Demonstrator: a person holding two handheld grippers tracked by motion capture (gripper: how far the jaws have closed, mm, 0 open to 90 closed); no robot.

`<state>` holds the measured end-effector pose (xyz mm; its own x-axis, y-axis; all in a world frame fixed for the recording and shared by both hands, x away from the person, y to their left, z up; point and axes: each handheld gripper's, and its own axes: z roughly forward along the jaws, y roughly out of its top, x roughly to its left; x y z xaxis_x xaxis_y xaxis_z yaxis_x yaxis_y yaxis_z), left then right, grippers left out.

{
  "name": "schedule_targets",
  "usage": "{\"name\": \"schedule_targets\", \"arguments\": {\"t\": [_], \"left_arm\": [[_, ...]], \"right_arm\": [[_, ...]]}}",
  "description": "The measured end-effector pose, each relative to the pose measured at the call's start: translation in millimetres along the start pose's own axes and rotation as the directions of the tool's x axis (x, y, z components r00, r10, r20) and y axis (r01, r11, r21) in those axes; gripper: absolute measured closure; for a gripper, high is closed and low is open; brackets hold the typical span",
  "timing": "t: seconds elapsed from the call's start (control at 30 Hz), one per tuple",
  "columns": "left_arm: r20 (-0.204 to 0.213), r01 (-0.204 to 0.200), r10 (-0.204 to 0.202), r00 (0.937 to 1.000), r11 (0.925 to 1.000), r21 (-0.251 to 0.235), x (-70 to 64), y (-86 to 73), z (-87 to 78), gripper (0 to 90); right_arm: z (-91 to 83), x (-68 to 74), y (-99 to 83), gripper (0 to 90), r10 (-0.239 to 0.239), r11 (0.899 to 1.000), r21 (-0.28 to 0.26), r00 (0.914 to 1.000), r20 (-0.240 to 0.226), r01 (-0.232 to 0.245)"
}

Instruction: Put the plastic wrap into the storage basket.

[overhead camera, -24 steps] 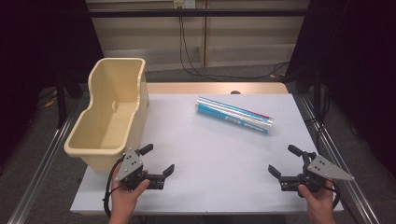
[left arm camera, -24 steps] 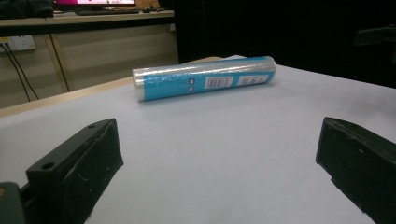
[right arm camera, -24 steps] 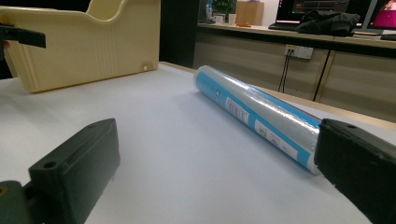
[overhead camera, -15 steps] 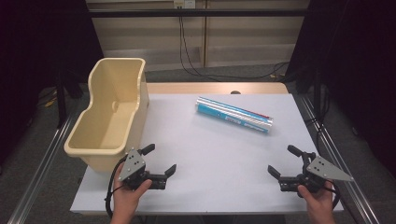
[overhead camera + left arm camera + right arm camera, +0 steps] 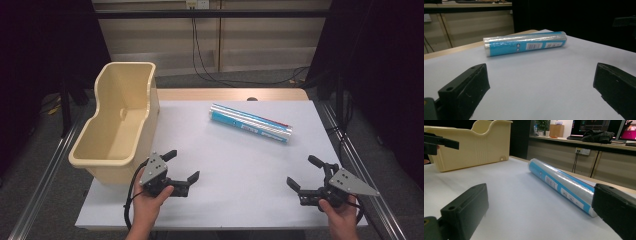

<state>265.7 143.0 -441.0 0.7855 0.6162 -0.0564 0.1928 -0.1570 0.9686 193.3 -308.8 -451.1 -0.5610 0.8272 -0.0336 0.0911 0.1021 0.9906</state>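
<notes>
- Blue and silver roll (image 5: 249,123) in clear wrap, lying flat on the far middle of the white worktop (image 5: 235,175), set at a slant, nearer end toward the right
- Touched by nothing, well apart from both tongs
- Seen from the left gripper view as a long tube (image 5: 525,43) lying crosswise ahead, white labels on its blue band
- Seen from the right gripper view running away at an angle (image 5: 560,183), one end close behind the right-hand jaw
- Left tongs (image 5: 182,169) near the front left of the worktop, held in a hand (image 5: 150,200), jaws wide apart, nothing between them, pointed toward the roll
- Right tongs (image 5: 305,172) near the front right corner, held in the other hand (image 5: 341,212), jaws likewise spread and empty, grey three-cornered plate on top
- Cream plastic tub (image 5: 117,127) standing at the left edge of the worktop, open side up, just beyond the left tongs, well apart from the roll
- Same tub (image 5: 471,143) in the right gripper view, far left, with a black jaw of the left tongs in front of it
</notes>
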Motion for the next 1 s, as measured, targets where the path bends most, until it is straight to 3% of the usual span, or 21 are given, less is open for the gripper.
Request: {"name": "schedule_targets", "arguments": {"t": [0.23, 0.37, 0.57, 0.83, 0.9, 1.0], "left_arm": [[0.024, -0.005, 0.005, 0.9997, 1.0000, 0.006, -3.3, 5.8, 24.7, 0.0], [0.009, -0.011, 0.011, 0.9999, 0.9999, 0.007, -1.6, 10.5, 40.5, 0.0], [-0.009, 0.010, -0.010, 0.9999, 0.9995, 0.030, 0.5, 15.3, 68.4, 0.0], [-0.006, 0.005, -0.004, 1.0000, 0.9980, 0.063, -0.4, 22.1, 97.4, 0.0], [-0.001, 0.019, -0.019, 0.9998, 0.9977, 0.065, -0.7, 23.0, 103.5, 0.0], [-0.004, 0.004, -0.004, 1.0000, 0.9967, 0.081, -1.4, 24.2, 110.8, 0.0]], "right_arm": [[-1.2, -2.5, -0.8, 0.7, 0.014, 1.000, 0.000, 0.9999, 0.002, -0.014], [-0.6, -1.4, -0.7, 0.7, 0.020, 1.000, 0.001, 0.9998, 0.004, -0.020], [0.1, -1.6, -1.9, 0.7, 0.013, 1.000, 0.008, 0.9999, -0.001, -0.013], [0.3, -1.6, -1.9, 0.8, 0.012, 1.000, 0.008, 0.9999, 0.002, -0.012], [0.4, -1.6, -2.0, 0.8, 0.013, 1.000, 0.009, 0.9999, -0.001, -0.013], [0.4, -1.2, -2.0, 0.9, 0.012, 1.000, 0.011, 0.9999, 0.001, -0.012]]}}
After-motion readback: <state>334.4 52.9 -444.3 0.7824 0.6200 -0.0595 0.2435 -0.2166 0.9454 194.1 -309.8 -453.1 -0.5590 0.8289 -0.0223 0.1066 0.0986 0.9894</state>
